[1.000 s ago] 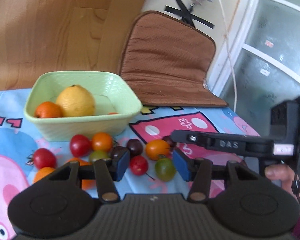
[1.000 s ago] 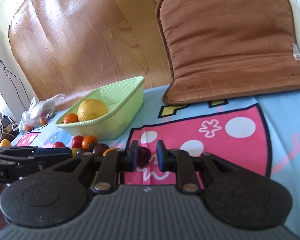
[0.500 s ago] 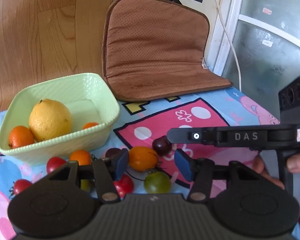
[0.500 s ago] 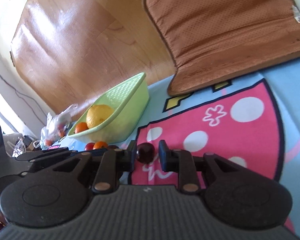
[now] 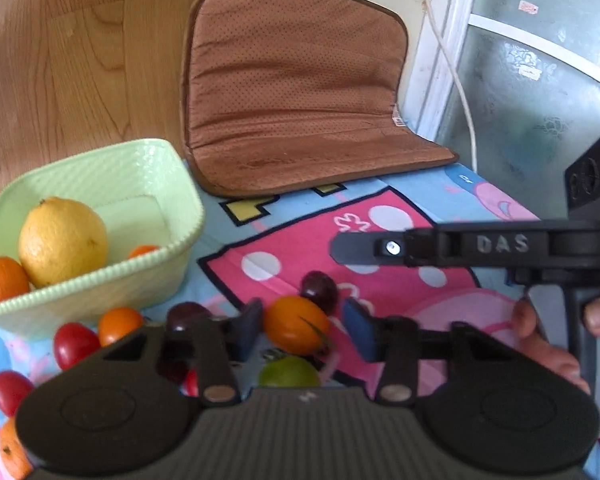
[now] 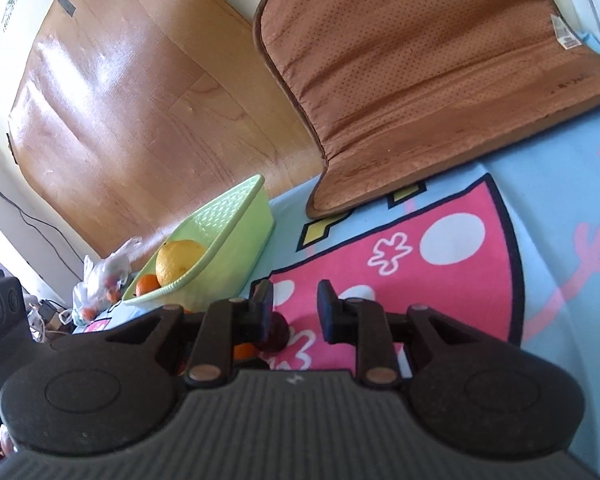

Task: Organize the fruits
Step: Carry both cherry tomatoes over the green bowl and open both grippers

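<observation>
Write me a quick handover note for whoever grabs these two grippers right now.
Left gripper: jaws closing around an orange tomato on the cloth.
Right gripper: nearly shut, empty; a dark purple tomato lies below its left pad.
Done: lemon and small oranges are in the green bowl.
Left: red, orange, green and purple tomatoes lie loose in front of the bowl.

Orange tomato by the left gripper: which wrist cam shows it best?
Left wrist view: the orange tomato sits whole and unobstructed between the closing left gripper fingers. Right wrist view shows only an orange sliver behind the right gripper's finger.
</observation>
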